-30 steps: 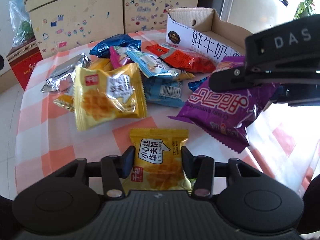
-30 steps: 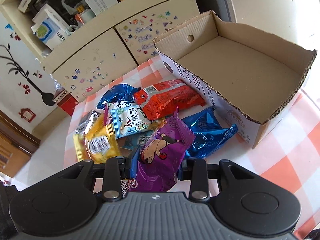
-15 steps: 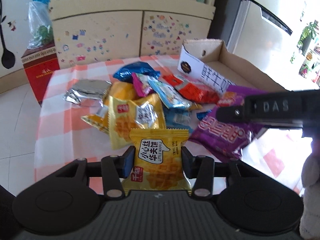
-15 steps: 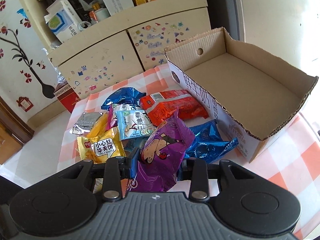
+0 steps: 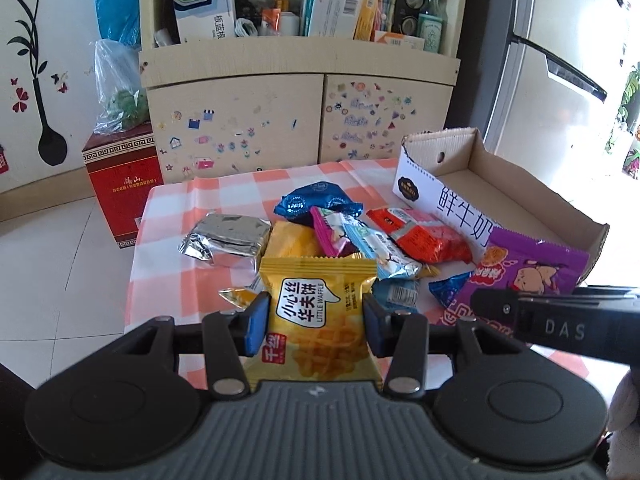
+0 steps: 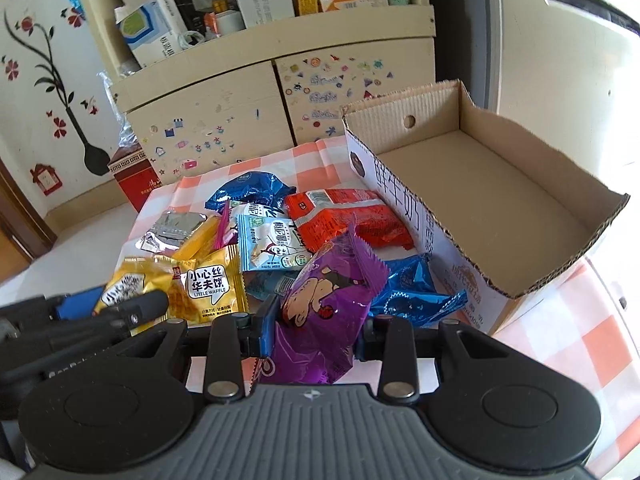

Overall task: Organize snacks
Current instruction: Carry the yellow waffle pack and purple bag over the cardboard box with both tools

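Observation:
My left gripper (image 5: 314, 314) is shut on a yellow Little Waffle packet (image 5: 316, 320) and holds it above the snack pile. My right gripper (image 6: 316, 326) is shut on a purple snack packet (image 6: 324, 312), which also shows at the right of the left wrist view (image 5: 532, 276). An empty cardboard box (image 6: 400, 120) stands to the right of the pile on the checked tablecloth (image 5: 180, 280). The left gripper (image 6: 116, 312) with its yellow packet (image 6: 128, 280) appears low left in the right wrist view. A second waffle packet (image 6: 208, 288) lies on the table.
The pile holds a blue packet (image 5: 316, 200), a silver one (image 5: 228, 236), a red one (image 5: 416, 232) and a pale blue one (image 5: 376, 244). Behind the table stand a stickered cabinet (image 5: 240, 120) and a red carton (image 5: 124, 184) on the floor.
My left gripper has lifted the yellow waffle packet off the table and tilted up, so more of the cabinet shows. The right gripper rolled a little, still gripping the purple packet.

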The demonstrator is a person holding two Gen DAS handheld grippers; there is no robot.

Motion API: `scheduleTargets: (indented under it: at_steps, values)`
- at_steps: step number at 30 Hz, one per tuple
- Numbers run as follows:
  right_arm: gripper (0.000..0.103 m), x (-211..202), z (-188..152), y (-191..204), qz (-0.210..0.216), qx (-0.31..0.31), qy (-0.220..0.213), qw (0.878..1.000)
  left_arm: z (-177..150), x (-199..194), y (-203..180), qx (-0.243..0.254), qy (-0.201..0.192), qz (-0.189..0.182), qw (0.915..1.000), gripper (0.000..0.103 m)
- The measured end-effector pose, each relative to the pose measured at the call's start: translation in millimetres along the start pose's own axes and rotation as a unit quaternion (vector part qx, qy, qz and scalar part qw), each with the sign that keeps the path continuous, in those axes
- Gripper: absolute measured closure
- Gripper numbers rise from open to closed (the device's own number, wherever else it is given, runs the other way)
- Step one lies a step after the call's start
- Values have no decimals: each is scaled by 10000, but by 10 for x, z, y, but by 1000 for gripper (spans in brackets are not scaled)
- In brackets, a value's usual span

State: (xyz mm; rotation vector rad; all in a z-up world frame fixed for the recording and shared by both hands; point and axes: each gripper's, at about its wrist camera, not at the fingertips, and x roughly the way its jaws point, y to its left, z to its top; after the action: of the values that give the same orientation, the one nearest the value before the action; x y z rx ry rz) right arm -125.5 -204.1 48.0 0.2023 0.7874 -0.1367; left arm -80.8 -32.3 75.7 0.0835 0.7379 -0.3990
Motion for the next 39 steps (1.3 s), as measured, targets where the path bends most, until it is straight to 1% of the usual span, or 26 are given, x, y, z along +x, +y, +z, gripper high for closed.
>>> scheduleTargets:
  at_steps: [8, 13, 18, 22, 28, 31, 35, 39]
  values:
    - [61, -165, 41, -3, 94, -184, -208, 9996, 85, -95, -79, 60, -133, -27, 9999, 56]
    - [61, -306, 113, -15, 111, -340, -448, 9984, 184, -161, -162, 139, -276, -51, 9995, 56]
    - [61, -416, 236, -135, 167, -267, -640, 9975, 294, -202, -284, 278, -407, -88, 9987, 56]
    - [61, -479, 373, -294, 107, -201, -783, 9967, 408, -196, -413, 358, -463, -186, 9981, 56]
    - [61, -557, 580, -624, 24, 130, -938, 9955, 637, -141, -675, 398, -537, -494, 9965, 56]
    - [61, -573, 658, -741, -184, 180, -1033, 9943, 742, -66, -841, 461, -531, -630, 9955, 56]
    - [61, -534, 760, -925, -372, 497, -1019, 9929, 867, 73, -1062, 534, -498, -786, 9942, 56]
    - [61, -446, 852, -1108, -498, 952, -902, 9901, 970, 244, -1276, 541, -393, -951, 9932, 56]
